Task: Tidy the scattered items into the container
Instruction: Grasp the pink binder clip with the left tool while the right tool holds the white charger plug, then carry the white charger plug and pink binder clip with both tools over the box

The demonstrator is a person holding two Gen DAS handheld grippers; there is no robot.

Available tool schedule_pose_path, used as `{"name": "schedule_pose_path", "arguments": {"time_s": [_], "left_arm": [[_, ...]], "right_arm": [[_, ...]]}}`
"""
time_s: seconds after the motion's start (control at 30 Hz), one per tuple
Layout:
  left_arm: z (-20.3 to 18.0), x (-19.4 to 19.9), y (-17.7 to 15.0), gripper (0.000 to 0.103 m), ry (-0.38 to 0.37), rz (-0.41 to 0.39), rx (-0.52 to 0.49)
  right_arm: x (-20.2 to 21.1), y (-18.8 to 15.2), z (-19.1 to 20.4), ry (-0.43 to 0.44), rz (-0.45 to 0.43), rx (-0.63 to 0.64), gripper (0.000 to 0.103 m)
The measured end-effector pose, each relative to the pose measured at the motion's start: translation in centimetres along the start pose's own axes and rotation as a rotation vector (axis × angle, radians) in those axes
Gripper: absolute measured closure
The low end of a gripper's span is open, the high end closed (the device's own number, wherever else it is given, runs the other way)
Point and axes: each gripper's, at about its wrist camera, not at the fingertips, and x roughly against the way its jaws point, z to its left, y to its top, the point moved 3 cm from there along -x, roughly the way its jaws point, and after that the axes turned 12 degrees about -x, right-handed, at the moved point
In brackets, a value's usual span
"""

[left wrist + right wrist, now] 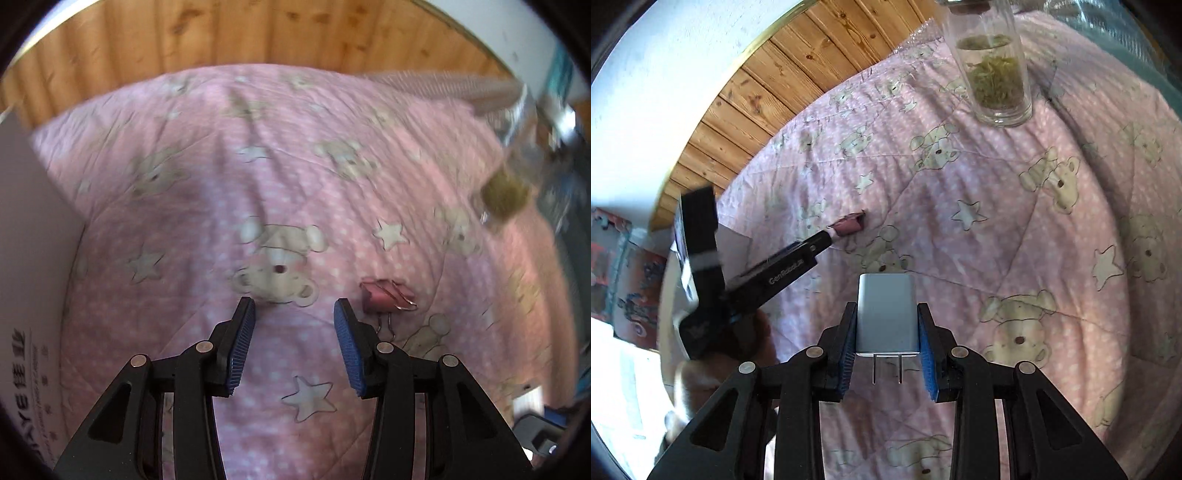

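My right gripper (pixel 887 334) is shut on a white plug-in charger (pixel 887 314), its two prongs pointing back at the camera, held above the pink bear-print quilt (pixel 997 221). My left gripper (pixel 294 325) is open and empty, low over the quilt. A pink binder clip (pixel 386 295) lies on the quilt just right of the left gripper's right fingertip. In the right wrist view the left gripper (pixel 827 236) reaches in from the left, its tip next to the same clip (pixel 847 224). A white box wall (pixel 33 266) with printed lettering stands at the far left of the left wrist view.
A glass jar of green tea leaves (pixel 993 70) stands on the quilt at the far side; it shows blurred in the left wrist view (pixel 506 184). A wooden plank wall (pixel 258 33) lies behind the quilt.
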Motion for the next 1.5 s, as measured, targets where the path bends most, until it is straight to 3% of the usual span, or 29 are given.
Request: {"name": "schedule_pose_path", "arguments": {"time_s": [0.1, 0.2, 0.3, 0.43, 0.53, 0.8, 1.27, 1.5], "left_arm": [[-1.4, 1.0, -0.1, 0.056, -0.090, -0.036, 0.016], [-4.7, 1.5, 0.0, 0.056, -0.132, -0.049, -0.089], [-6.4, 0.8, 0.5, 0.055, -0.083, -0.045, -0.168], [-6.1, -1.0, 0.6, 0.055, -0.058, -0.025, -0.150], [-6.3, -1.2, 0.9, 0.070, -0.016, -0.037, -0.180], [-5.2, -0.1, -0.3, 0.070, -0.022, -0.053, -0.173], [-2.4, 7.7, -2.4, 0.070, 0.030, -0.102, -0.159], [-0.3, 11.8, -5.1, 0.070, 0.061, -0.109, -0.162]], "right_arm": [[1.0, -0.1, 0.4, 0.019, -0.016, 0.005, 0.072], [1.4, 0.1, 0.4, 0.021, -0.031, 0.007, 0.072], [1.5, 0.3, -0.2, 0.031, -0.018, -0.025, 0.072], [1.3, 0.2, 0.1, 0.039, -0.014, -0.020, 0.072], [1.2, 0.3, 0.5, 0.037, -0.019, -0.010, 0.072], [0.9, 0.4, 1.1, 0.027, -0.036, 0.015, 0.072], [0.0, 0.1, 3.1, -0.007, -0.067, 0.120, 0.071], [0.0, -0.5, 5.0, 0.034, -0.069, 0.195, 0.071]]}}
